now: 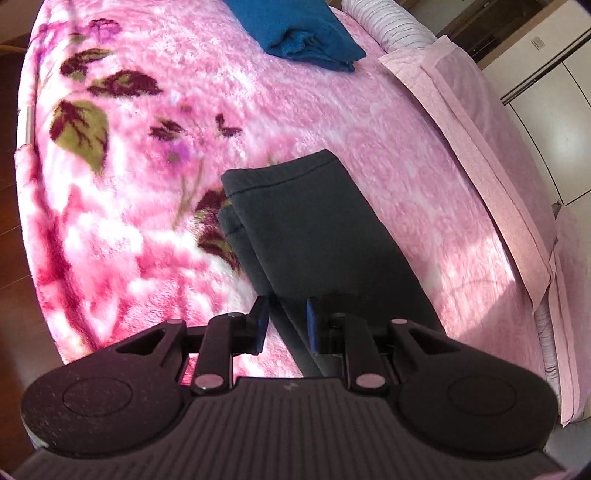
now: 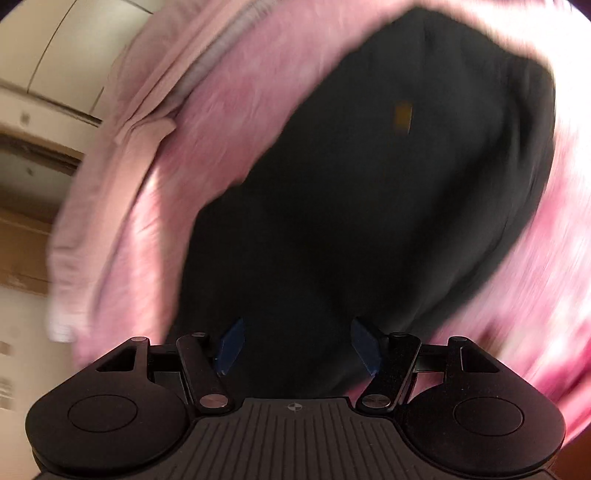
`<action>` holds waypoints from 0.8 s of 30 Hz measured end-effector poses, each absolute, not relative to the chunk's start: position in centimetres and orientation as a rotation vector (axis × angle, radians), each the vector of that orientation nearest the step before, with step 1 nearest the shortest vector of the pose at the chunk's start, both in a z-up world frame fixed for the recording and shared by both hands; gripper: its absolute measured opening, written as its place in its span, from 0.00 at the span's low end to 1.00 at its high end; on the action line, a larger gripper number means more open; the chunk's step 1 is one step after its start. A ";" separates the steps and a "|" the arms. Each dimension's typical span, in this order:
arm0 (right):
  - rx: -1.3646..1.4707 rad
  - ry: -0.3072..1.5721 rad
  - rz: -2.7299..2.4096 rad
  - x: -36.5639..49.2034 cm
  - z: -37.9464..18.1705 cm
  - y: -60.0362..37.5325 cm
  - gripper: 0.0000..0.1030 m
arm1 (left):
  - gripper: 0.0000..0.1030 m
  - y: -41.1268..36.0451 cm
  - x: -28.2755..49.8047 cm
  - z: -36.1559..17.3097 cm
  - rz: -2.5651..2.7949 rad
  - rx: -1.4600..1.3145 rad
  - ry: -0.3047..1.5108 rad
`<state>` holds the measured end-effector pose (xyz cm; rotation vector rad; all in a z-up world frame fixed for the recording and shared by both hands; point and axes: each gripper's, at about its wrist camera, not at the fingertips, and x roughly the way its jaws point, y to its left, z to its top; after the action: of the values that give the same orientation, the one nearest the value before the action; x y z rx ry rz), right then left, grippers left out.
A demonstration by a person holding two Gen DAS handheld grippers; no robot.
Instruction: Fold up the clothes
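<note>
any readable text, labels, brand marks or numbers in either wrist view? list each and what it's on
No readable text in either view.
Small yellow tag on the dark garment: blurred by motion; whether it carries text cannot be told.
Small crosshair mark on the right gripper body: a symbol, no letters.
Folded dark garment, blue folded cloth and pink floral blanket in the left wrist view: no labels showing.

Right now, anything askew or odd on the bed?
Nothing damaged or spilled. The dark folded garment lies diagonally on the pink floral blanket, its layers slightly offset at the far left corner. A blue folded garment sits apart near the pillow. The right wrist view is motion-blurred.
</note>
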<state>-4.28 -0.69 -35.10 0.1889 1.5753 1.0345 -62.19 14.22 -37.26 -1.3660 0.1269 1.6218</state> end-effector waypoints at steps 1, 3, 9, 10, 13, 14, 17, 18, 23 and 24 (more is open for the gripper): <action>0.234 1.623 1.026 -4.9 -35.6 -1.1 0.66 | 0.16 14.1 -62.4 -37.3 1.619 -1.373 0.123; 0.315 1.706 1.000 -5.8 -36.6 -1.7 0.64 | 0.16 14.0 -62.5 -37.5 1.612 -1.381 0.121; 0.471 1.807 0.885 -6.2 -38.9 -2.6 0.51 | 0.17 14.2 -62.9 -37.9 1.592 -1.394 0.126; 0.479 1.798 0.873 -6.0 -39.1 -2.6 0.51 | 0.17 14.3 -63.0 -38.0 1.590 -1.396 0.124; 0.489 1.768 0.851 -5.5 -39.7 -2.4 0.41 | 0.17 14.6 -63.3 -38.3 1.584 -1.401 0.117; 0.488 1.761 0.851 -5.6 -40.0 -2.0 0.40 | 0.17 14.7 -63.4 -38.4 1.583 -1.403 0.114; 0.439 1.759 0.830 -5.9 -41.1 -1.4 0.39 | 0.22 14.9 -63.7 -38.6 1.577 -1.408 0.107; 0.437 1.753 0.828 -6.0 -41.5 -1.6 0.39 | 0.23 15.0 -63.7 -38.7 1.575 -1.409 0.104; 0.371 1.715 0.847 -6.1 -41.2 -0.9 0.03 | 0.04 15.5 -64.3 -38.5 1.565 -1.366 0.084; 0.347 1.680 0.888 -6.3 -40.5 -1.1 0.02 | 0.04 15.3 -64.4 -38.1 1.550 -1.333 0.070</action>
<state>-6.29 -1.08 -40.51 0.3471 1.6799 0.8875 -64.38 15.27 -38.06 -1.3334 0.0703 1.5499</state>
